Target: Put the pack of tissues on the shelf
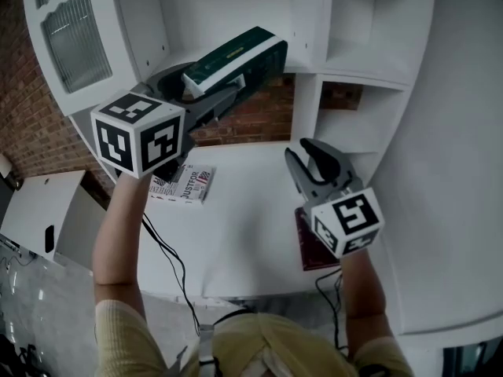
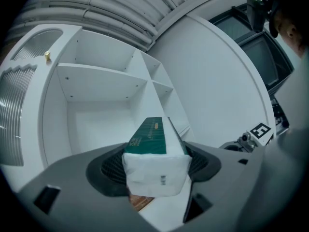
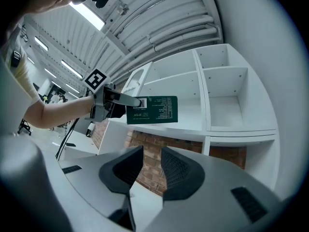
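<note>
The pack of tissues (image 1: 236, 61) — dark green, white-wrapped at its end — is clamped by the left gripper (image 2: 154, 168) before the white shelf unit (image 1: 314, 22). The right gripper (image 3: 150, 170) is parted slightly, empty. The white tabletop (image 1: 251, 210) is backed by a brick wall (image 1: 259, 108).

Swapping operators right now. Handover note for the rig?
Left gripper: shut on one end of the pack of tissues, held about level in the air in front of the shelf, left compartment.
Right gripper: jaws slightly apart, nothing between them, above the desk.
Done: pack gripped and up at shelf height.
Left: carry it in over the shelf board, set it down, release.
</note>
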`<state>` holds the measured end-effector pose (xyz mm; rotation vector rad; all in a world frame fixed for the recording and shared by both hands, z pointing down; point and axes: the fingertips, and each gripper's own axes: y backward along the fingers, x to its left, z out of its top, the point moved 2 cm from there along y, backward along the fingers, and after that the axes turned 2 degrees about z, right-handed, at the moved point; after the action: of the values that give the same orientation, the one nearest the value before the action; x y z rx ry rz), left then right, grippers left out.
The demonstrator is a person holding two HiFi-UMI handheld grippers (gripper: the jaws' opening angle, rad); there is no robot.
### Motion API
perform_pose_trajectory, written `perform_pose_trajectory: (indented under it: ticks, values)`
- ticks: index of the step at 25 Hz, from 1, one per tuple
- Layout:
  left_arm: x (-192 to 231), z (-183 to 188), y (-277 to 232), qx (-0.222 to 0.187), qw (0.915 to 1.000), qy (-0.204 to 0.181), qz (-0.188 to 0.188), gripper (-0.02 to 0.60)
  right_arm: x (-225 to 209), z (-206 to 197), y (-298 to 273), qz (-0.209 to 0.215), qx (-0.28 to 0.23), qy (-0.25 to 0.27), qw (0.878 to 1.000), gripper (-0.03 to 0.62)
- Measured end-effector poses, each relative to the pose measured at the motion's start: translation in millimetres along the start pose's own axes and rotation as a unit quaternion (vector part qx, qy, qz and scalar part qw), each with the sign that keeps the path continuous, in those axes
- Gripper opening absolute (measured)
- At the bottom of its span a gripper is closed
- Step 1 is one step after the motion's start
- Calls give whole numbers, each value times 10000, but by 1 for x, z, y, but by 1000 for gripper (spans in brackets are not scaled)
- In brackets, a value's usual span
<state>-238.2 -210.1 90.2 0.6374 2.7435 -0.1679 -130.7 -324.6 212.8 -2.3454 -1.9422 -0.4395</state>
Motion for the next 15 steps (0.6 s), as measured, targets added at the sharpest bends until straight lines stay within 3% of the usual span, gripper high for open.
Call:
perform_pose_trajectory:
  ticks: [7, 15]
  values:
    - [22, 22, -32, 32, 9994, -289, 171, 336, -5, 3, -12, -86, -12, 47, 10000, 107]
    - [46, 25, -74, 443, 9943, -852, 455, 336, -6, -12, -22, -179, 116, -45, 9998, 106]
